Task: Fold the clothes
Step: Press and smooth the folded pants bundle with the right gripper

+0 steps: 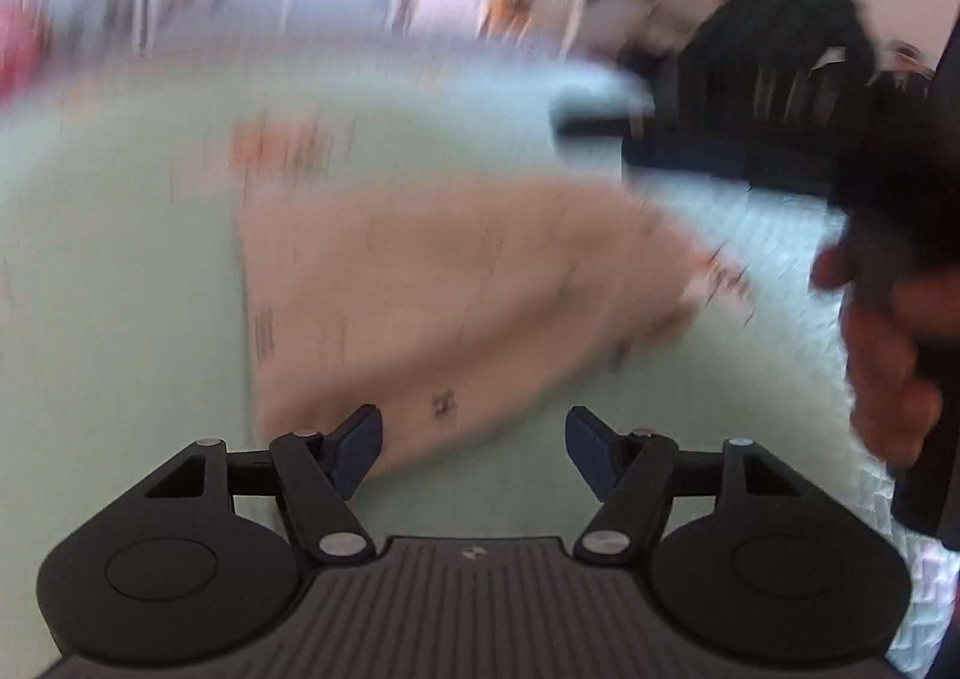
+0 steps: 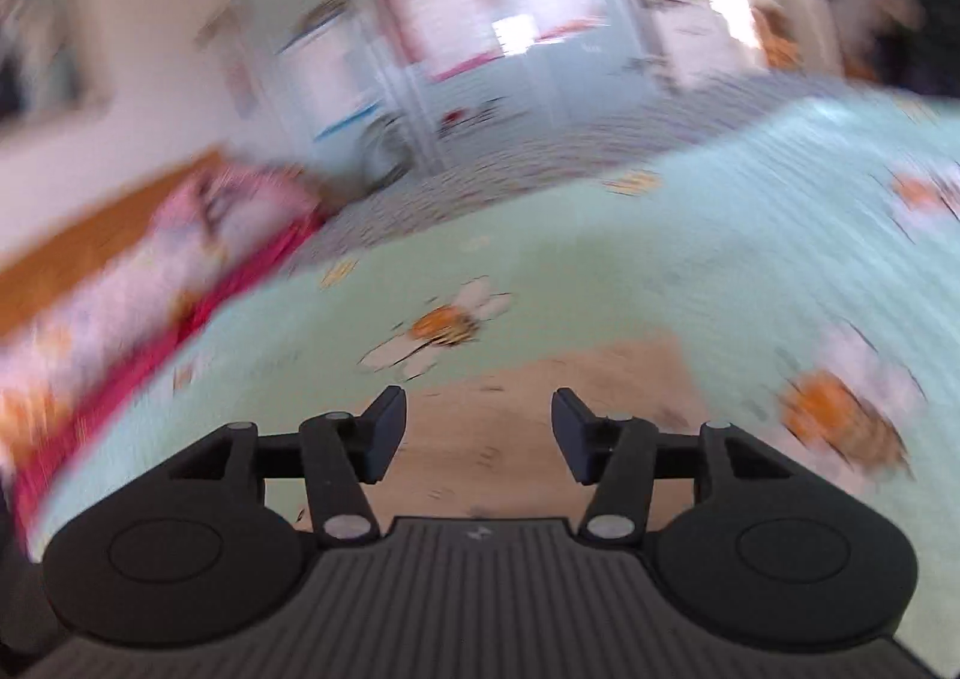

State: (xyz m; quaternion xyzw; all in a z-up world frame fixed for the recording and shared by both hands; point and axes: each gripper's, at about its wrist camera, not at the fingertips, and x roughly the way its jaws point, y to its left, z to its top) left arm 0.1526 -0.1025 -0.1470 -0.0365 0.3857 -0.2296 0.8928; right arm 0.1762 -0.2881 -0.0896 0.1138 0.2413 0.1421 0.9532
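A pale peach-beige cloth garment, thin and soft by the look of it, lies spread flat on a mint-green bedsheet printed with white-and-orange daisies; it seems partly folded already into a tapering shape, with a straight edge on its left and a blurred, patterned end trailing to the right in the left wrist view. It should be light and limp, likely to sag and slide over itself when lifted, so a pinch at a corner or along the straight edge looks safer than a grab in the middle. The left gripper hovers just above the near edge of the garment, jaws spread wide and holding nothing. The right gripper is likewise spread and empty, with the garment just beyond and beneath its fingertips. Both views are smeared by motion. Only the left wrist view shows most of the garment's outline, the person's right hand at the frame's right side, and a dark-clothed bystander behind. Only the right wrist view shows the daisy print plainly and a pink-and-white patterned bedding heap at the sheet's far left.
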